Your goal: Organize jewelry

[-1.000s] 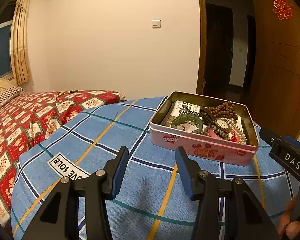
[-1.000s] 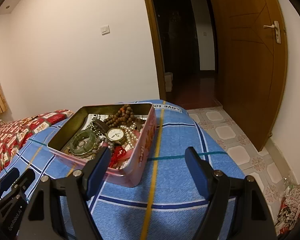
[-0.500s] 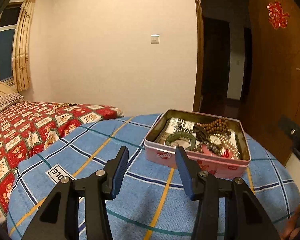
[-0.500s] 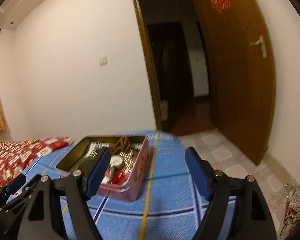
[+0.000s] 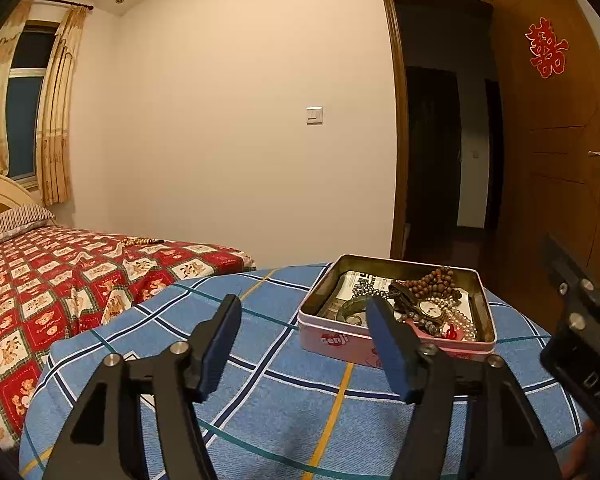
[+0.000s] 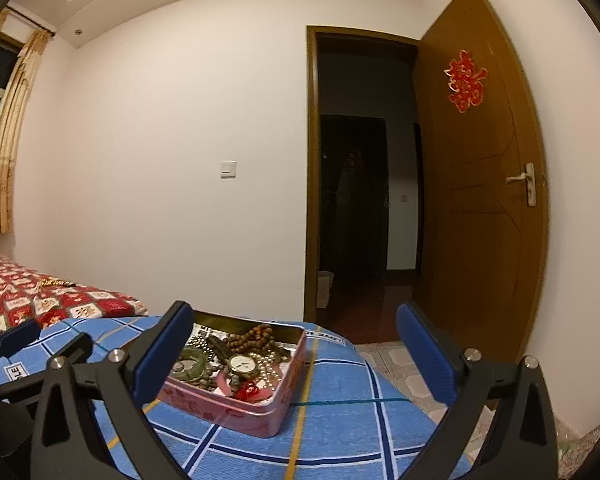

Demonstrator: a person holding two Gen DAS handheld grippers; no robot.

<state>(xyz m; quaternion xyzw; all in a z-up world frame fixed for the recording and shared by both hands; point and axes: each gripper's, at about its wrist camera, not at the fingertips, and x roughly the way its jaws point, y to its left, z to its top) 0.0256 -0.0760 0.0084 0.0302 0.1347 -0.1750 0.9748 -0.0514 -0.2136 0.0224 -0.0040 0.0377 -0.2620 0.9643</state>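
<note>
A pink tin box (image 5: 396, 344) sits on a blue checked cloth (image 5: 268, 392). The box has no lid on and is full of jewelry: brown wooden beads (image 6: 260, 336), a round watch (image 6: 242, 364), white pearls (image 5: 458, 320), a green bangle (image 6: 190, 366) and a red charm (image 6: 249, 391). In the left wrist view, its long side runs from left to right. In the right wrist view, the box sits slanted, with one corner pointing toward the camera.

The left gripper (image 5: 304, 344) hangs over the cloth, tipped a little down. Its jaws have just been opening and stand apart with nothing between them. The box lies past them, ahead and to the right.

The right gripper (image 6: 292, 354) is held level. Its jaws have just been opening too and now stand very wide with nothing in them. The box lies just past them, closer to the left jaw.

A red patterned bed (image 5: 60, 272) is on the left. A brown door (image 6: 480, 200) stands open on the right.
</note>
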